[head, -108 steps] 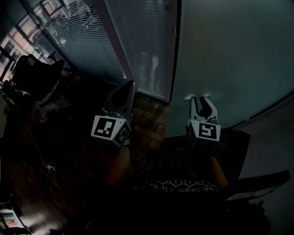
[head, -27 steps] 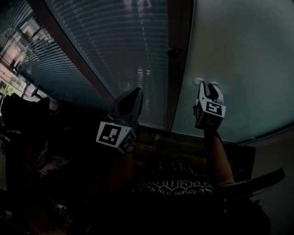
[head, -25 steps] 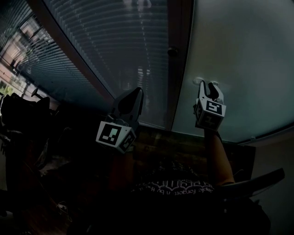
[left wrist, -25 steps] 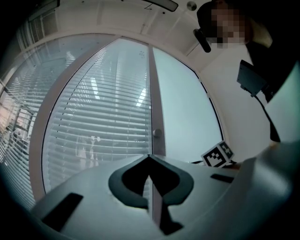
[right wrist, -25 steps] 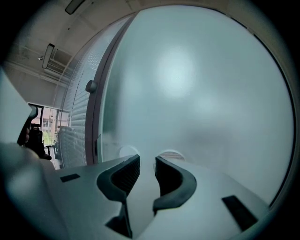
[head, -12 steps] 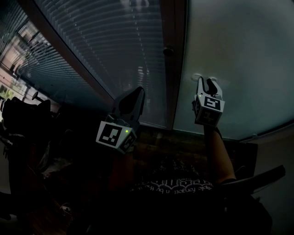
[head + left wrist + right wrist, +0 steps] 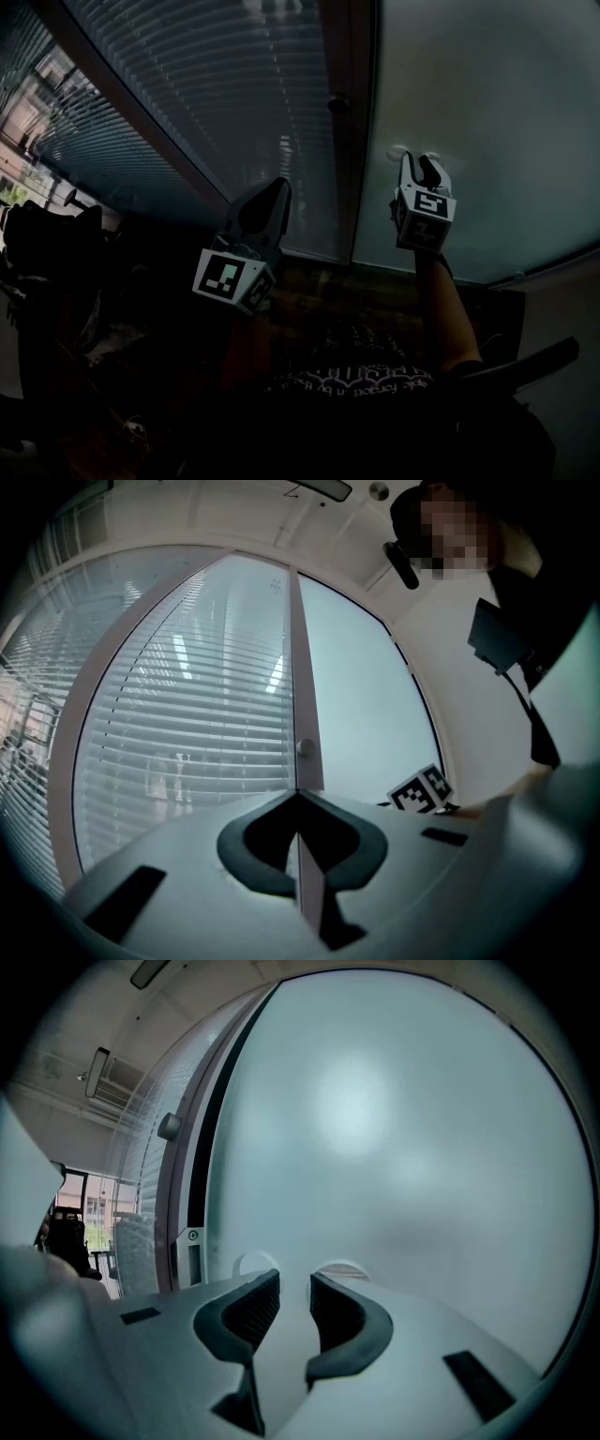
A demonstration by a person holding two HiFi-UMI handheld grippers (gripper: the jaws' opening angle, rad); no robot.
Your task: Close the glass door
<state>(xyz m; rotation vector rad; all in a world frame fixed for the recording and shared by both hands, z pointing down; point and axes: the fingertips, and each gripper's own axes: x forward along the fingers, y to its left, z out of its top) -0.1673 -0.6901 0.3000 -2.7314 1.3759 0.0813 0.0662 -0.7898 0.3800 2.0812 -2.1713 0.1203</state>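
**Glass door nearly home, a slit left at the frame**

The frosted glass door [image 7: 487, 112] filled the right of the head view. Its free edge ran alongside the upright frame post [image 7: 352, 122], which separated it from the blind-covered panel [image 7: 234, 103] on the left. A small knob [image 7: 336, 104] sat on that post.

The right gripper [image 7: 420, 161] was raised to the door face, close to the free edge. Its jaws stood apart with only frosted glass showing in the gap; nothing was clamped. Two pale round fittings [image 7: 342, 1269] showed on the glass just past the jaw tips, probably handle mounts, though that could not be confirmed. Whether the tips were pressing on the pane or just short of it could not be told.

The left gripper [image 7: 277, 185] was held lower, in front of the blinds. Its jaws were closed tip to tip on nothing, and it took no part in the job.

In the right gripper view a dark slit [image 7: 202, 1185] ran between door edge and frame, with a latch plate [image 7: 192, 1241] at its foot.

Judgement: most of the swing looked finished and the door lay almost flush. The last seating against the frame looked outstanding. The slit may only be the normal shadow joint, so a full close could not be confirmed.
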